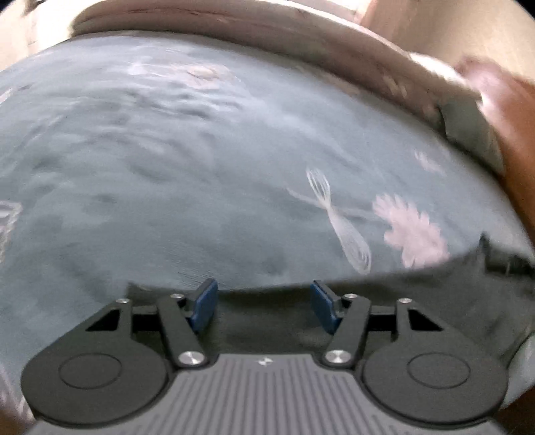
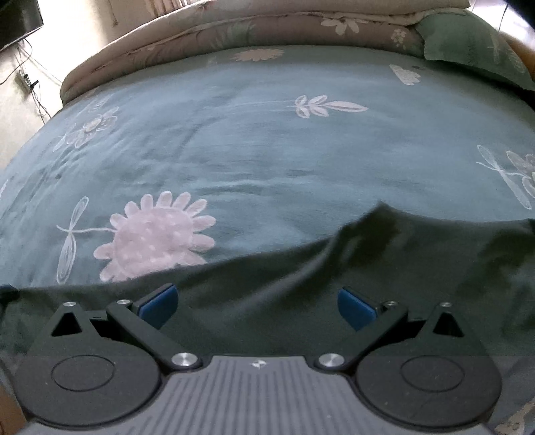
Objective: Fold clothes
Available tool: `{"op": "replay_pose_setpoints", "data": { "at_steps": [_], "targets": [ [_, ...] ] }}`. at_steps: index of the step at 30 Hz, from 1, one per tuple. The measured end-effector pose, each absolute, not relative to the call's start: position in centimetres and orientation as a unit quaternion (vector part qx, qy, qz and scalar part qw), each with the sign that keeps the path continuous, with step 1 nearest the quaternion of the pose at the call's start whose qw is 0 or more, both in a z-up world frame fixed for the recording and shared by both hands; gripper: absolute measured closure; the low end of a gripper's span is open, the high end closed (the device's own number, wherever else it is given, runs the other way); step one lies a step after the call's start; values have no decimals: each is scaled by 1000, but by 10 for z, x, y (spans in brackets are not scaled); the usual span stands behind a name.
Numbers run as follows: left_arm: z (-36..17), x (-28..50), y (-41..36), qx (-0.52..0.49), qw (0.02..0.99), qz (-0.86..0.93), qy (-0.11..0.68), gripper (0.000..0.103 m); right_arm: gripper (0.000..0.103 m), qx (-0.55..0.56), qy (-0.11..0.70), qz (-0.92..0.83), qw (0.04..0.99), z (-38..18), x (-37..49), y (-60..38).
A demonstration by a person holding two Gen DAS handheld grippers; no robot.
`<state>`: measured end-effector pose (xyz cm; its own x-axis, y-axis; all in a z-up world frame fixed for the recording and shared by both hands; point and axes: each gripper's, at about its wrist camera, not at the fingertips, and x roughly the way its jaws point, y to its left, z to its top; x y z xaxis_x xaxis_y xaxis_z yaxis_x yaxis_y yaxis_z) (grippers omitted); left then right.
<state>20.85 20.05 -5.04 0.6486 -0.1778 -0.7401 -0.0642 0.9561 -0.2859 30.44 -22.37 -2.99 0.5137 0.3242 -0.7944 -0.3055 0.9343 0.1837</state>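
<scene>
A dark garment [image 2: 301, 284] lies on a teal bedsheet [image 2: 250, 150] printed with pale flowers. In the right wrist view its edge runs across the lower frame, with a raised fold at the right. My right gripper [image 2: 257, 306] is open over the garment, blue pads wide apart, nothing between them. In the left wrist view the same dark garment [image 1: 384, 301] spreads from below the fingers to the right. My left gripper [image 1: 264, 304] is open above its edge, empty. The left view is blurred.
A rolled brownish quilt [image 2: 234, 30] lies along the far side of the bed, with a green pillow [image 2: 468, 36] at the far right. A power strip and cables [image 2: 25, 80] lie on the floor at the far left, beyond the bed's edge.
</scene>
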Motion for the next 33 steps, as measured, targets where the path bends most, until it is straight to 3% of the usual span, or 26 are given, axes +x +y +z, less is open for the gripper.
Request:
{"op": "replay_pose_setpoints", "data": {
  "at_steps": [2,9,14,18,25,33],
  "targets": [
    [-42,196,202,-151,900,-31,408,36,0,13,458,197,867,-29,301,-230],
    [-63,158,189,-138,883,51,446,36,0,-50,469,276,837,-44,291,-228],
    [-43,136,176,-126,889,92,431,36,0,-59,461,297,834,-42,287,-239],
    [-39,142,148,-93,900,75,420,33,0,-64,454,312,832,-41,284,-248],
    [-57,138,149,-81,870,73,481,32,0,-52,460,289,838,-41,276,-271],
    [-50,175,158,-83,899,40,428,31,0,-43,457,270,846,-36,271,-267]
  ]
}}
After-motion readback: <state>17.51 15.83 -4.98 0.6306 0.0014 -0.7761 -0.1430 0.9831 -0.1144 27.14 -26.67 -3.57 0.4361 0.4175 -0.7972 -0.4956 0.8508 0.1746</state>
